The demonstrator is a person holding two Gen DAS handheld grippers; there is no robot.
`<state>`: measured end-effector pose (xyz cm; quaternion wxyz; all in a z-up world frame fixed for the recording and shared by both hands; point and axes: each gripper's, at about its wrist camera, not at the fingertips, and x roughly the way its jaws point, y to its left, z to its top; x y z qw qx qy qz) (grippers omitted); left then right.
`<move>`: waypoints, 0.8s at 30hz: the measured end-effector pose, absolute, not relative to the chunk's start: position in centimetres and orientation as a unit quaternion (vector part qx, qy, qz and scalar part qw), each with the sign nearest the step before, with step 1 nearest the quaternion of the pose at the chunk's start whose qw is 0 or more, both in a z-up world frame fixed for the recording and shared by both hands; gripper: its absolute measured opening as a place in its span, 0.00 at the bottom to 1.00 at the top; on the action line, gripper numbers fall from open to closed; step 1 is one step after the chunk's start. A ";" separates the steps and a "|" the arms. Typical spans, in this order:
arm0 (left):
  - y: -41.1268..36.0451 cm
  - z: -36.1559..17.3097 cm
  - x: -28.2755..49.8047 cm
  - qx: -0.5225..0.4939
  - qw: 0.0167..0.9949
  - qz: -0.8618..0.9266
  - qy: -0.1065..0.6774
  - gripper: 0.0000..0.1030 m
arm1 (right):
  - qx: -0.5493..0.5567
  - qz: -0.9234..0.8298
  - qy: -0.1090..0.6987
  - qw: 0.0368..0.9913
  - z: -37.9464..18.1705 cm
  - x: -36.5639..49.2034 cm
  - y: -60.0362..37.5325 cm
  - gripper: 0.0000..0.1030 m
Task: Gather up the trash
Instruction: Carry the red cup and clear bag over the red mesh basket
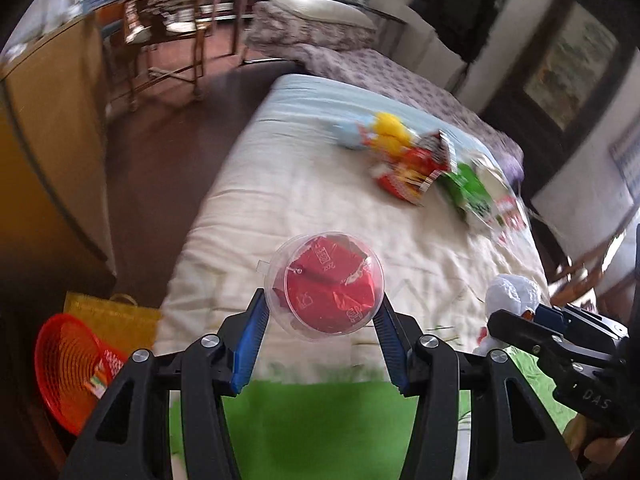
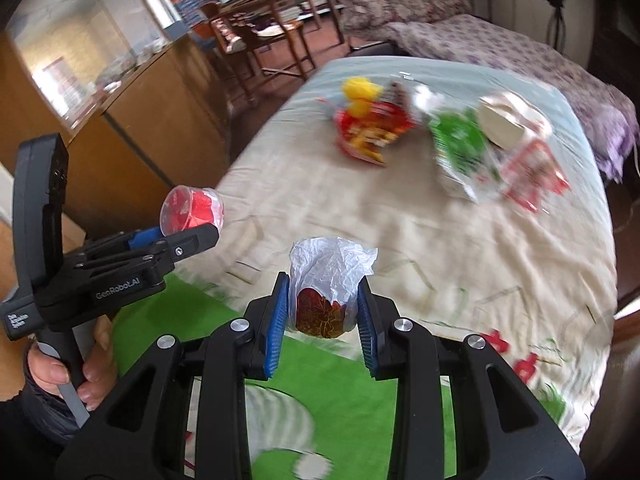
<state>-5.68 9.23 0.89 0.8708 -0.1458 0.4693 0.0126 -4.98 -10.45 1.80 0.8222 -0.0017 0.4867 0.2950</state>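
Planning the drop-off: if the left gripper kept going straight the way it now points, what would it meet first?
Probably the bedspread. The left gripper, shut on a clear cup with a red wrapper inside, points down at bare quilt short of the snack wrappers. Depth is unclear.

Black gripper (image 2: 324, 308), blue pads (image 2: 277, 330)

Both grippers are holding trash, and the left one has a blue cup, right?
Not quite. The left gripper does hold a cup, but it is clear with red wrapping inside, not blue, as the left wrist view shows. The right gripper holds trash too, a crumpled white wrapper.
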 end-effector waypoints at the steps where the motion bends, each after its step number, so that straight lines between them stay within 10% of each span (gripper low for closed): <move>1: 10.1 0.9 -6.1 -0.153 0.871 0.022 0.466 0.51 | -0.005 0.300 0.486 0.821 2.0 -4.9 -9.9 0.33; 24: 26.9 -1.0 -15.1 -0.251 0.836 0.215 0.438 0.51 | -0.127 0.444 0.487 0.741 2.2 -7.8 10.9 0.33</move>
